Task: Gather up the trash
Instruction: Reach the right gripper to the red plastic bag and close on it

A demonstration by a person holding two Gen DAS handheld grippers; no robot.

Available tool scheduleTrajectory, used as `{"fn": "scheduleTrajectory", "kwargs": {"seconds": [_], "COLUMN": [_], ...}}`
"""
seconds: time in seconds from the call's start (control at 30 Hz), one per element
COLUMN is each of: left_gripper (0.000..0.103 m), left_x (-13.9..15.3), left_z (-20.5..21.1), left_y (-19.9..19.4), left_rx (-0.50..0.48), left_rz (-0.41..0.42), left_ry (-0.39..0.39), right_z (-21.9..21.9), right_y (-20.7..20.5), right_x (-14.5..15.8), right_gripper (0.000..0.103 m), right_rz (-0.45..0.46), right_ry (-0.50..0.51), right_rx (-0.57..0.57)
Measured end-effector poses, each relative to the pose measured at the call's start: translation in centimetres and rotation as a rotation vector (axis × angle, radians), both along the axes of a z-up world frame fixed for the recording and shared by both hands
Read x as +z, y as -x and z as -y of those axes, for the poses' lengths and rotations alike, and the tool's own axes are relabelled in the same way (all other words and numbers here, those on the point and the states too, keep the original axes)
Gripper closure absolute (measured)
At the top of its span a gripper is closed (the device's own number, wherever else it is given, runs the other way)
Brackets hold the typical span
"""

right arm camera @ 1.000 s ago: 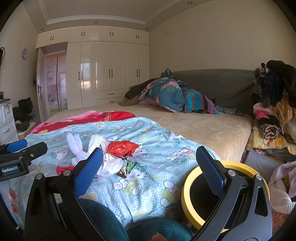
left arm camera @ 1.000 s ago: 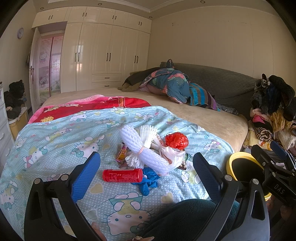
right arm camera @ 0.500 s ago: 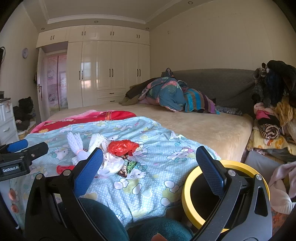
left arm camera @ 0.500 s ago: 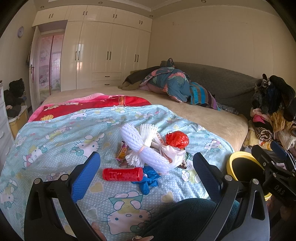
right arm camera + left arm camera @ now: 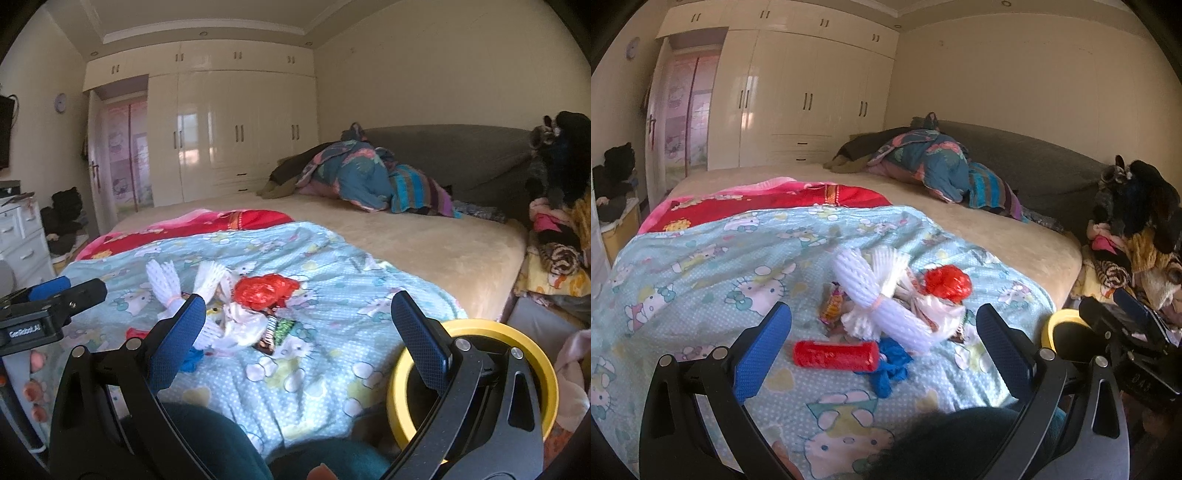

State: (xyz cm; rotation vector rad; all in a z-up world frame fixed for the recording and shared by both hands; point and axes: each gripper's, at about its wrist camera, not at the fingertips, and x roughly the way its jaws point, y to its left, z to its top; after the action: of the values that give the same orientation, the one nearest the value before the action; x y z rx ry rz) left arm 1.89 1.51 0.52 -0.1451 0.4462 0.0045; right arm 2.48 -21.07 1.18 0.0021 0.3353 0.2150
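A pile of trash lies on the light blue Hello Kitty blanket (image 5: 701, 266): a red cylinder wrapper (image 5: 835, 355), a blue crumpled scrap (image 5: 891, 363), white foam nets (image 5: 882, 306), a red crumpled bag (image 5: 947, 283) and a snack wrapper (image 5: 832, 304). My left gripper (image 5: 882, 345) is open and empty, just short of the red cylinder. My right gripper (image 5: 297, 330) is open and empty, near the red bag (image 5: 266, 290) and a dark wrapper (image 5: 275, 332). A yellow-rimmed bin (image 5: 476, 384) stands beside the bed at lower right.
The bed (image 5: 424, 240) carries a red blanket (image 5: 768, 203) and a heap of bedding (image 5: 934, 170) at the back. Piled clothes (image 5: 1134, 229) sit at right. White wardrobes (image 5: 798, 99) line the far wall. A white drawer unit (image 5: 22, 236) stands at left.
Both grippers have barely moved; the left view has shifted very slightly closer to the trash pile. Nothing was taken hold of.
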Motion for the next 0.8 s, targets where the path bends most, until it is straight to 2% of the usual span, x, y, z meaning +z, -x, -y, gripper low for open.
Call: {"fn": "scheduleTrajectory", "kwargs": {"seconds": [0.3,0.53,0.6,0.7,0.8], "left_gripper": [0.006,0.006,0.006,0.006,0.006], "left_x": [0.6,-0.4,-0.8,-1.4,-2.2], "left_z": [-3.8,-5.7,-5.9,-5.8,-5.6], "left_y": [-3.1,-6.2,-7.1,-8.3,-9.9], "left_rx": [0.100,0.119,0.103,0.074,0.058], "left_rz": [-0.002,-0.066,-0.075,-0.085,-0.128], "left_ry": [0.033,0.060,0.074,0.091,0.104], "right_z": [-4.3,-5.9,-6.4,-6.8,-7.3], "right_y": [-4.8,-9.0,-10.3,-12.2,-14.0], "right_x": [-0.2,-1.1,-1.6,-2.7,-3.9], "right_gripper": [0.010,0.011,0.019,0.024,0.032], "right_rz": [-0.065,-0.123,-0.153,-0.204,-0.269], "right_ry": [0.073,0.093,0.107,0.116,0.126], "right_rx": [0.088,0.109,0.116,0.123,0.138]}}
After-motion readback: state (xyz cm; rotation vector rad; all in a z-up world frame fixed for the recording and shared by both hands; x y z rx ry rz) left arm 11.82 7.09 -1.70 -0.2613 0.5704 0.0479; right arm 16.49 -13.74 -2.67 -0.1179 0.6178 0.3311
